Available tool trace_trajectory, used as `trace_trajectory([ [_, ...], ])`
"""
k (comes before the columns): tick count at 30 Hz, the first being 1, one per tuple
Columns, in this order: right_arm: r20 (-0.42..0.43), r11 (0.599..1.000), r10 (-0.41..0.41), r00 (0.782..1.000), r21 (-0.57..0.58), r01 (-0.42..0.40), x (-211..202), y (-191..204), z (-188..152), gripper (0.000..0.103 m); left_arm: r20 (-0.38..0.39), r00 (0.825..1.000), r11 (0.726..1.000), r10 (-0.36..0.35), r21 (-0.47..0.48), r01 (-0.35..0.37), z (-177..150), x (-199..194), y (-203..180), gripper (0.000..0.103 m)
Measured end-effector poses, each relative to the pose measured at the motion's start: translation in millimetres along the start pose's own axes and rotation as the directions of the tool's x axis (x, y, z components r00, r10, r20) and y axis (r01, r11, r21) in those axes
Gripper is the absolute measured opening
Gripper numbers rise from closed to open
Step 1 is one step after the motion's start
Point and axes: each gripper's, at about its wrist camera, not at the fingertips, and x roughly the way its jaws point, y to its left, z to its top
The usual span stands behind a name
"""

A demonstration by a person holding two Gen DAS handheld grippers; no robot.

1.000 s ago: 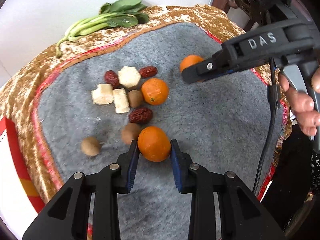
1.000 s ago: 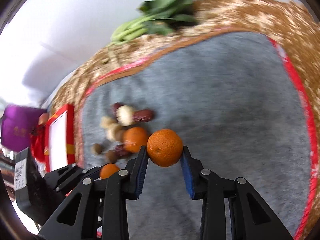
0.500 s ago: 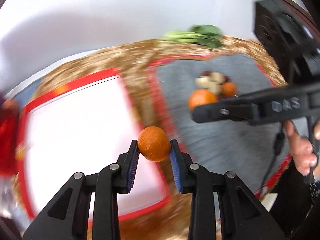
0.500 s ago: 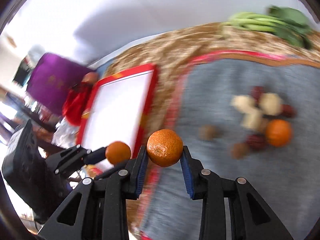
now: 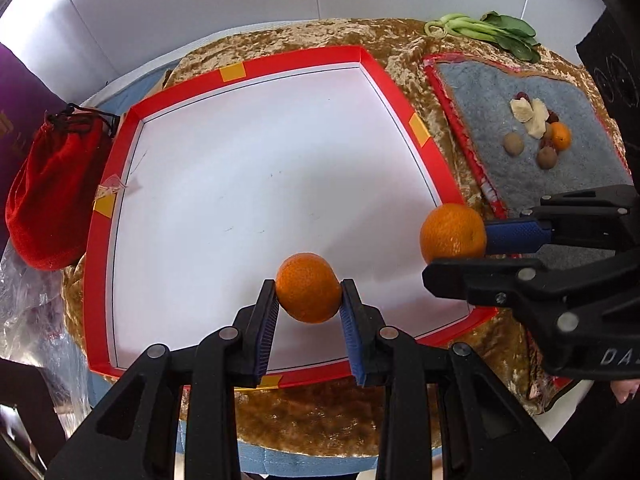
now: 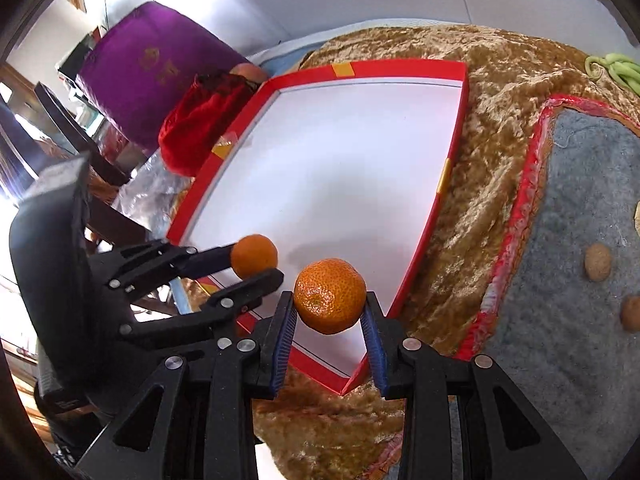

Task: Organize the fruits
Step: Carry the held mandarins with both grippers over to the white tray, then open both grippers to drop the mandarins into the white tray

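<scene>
Left wrist view: a red-rimmed white tray (image 5: 400, 92) lies on the gold-clothed surface (image 5: 416, 60), beside a grey mat (image 5: 500, 92) bearing one orange (image 5: 561, 136) among other bits. Over the tray's near side, the left hand-held gripper (image 5: 308, 312) clamps a mandarin (image 5: 308, 287). The right hand-held gripper (image 6: 330, 322) grips a second mandarin (image 6: 330, 295) above the tray's corner.

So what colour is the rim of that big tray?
Red, with small yellow tape patches; the tray shows best in the left wrist view.
</scene>
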Motion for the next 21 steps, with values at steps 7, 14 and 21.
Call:
trace_trajectory([
  [7, -0.016, 0.999, -0.028, 0.999, -0.039, 0.027, 7, 5, -3, 0.036, -0.02, 0.999, 0.999, 0.05, 0.003, -0.05, 4, 5, 4, 0.029],
  [14, -0.002, 1.0, 0.0, 1.0, -0.027, -0.001, -9, 1, -2, 0.037, 0.035, 0.995, 0.995, 0.096, -0.031, -0.095, 13, -5, 16, 0.04],
  [21, 0.117, 0.996, 0.036, 0.992, 0.082, -0.046, -74, -44, 9, 0.039, 0.224, 0.967, 0.992, 0.124, -0.032, -0.12, 35, -37, 6, 0.048],
])
